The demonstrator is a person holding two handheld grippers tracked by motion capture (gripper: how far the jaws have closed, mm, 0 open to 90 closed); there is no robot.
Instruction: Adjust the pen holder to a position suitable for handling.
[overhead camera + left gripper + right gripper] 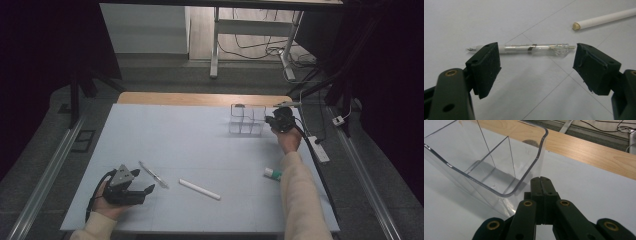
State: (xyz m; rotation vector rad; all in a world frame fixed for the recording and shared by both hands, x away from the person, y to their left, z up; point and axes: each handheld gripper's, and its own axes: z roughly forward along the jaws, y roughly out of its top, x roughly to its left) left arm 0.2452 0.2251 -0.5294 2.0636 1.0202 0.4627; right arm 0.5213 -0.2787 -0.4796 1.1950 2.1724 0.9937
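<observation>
With its jaws spread wide just short of the clear pen [534, 49] lying flat on the counter [200, 135], the left gripper [536, 67] looks lined up to grasp it. Far across, the right gripper [541, 192], jaws pressed together on nothing, sits beside the clear organizer [486, 167], perhaps steadying it.

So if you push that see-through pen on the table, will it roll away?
Probably a bit. The pen is round and thin and lies flat on the smooth table, so a sideways nudge could roll it. It looks like stiff plastic, so it likely won't bend. The left tool is open around it, and the smooth barrel might slip.
</observation>
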